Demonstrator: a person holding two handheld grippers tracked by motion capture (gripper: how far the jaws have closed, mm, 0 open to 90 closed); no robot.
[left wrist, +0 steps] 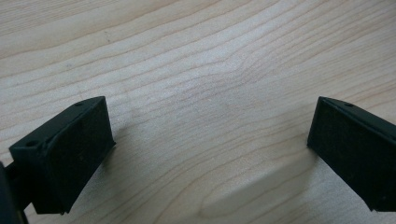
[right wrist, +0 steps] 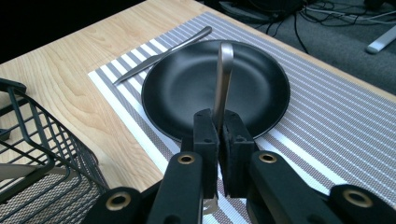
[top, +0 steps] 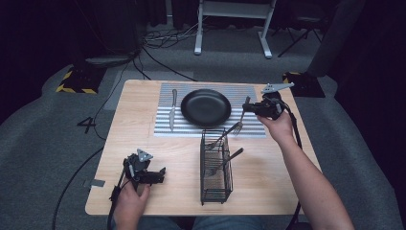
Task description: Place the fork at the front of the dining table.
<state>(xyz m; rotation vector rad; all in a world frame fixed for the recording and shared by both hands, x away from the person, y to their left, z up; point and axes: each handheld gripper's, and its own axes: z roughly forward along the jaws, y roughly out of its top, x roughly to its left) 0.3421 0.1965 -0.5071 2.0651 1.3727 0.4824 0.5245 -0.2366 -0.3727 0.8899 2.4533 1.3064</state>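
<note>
Fork (top: 239, 120) hangs clamped in the right claw (right wrist: 219, 133), handle pinched between the pads and its long axis slanting down with the tines low over the striped placemat (top: 249, 129), just right of the black plate (top: 206, 107) and just beyond the wire cutlery basket (top: 215, 167). The likely move is a short drop onto the mat beside the plate, opposite the knife (top: 172, 110); the left claw (left wrist: 205, 154), jaws wide apart and empty, rests well away on the near worktop (top: 158, 148). Grey carpet, cables and a desk frame lie beyond.
</note>
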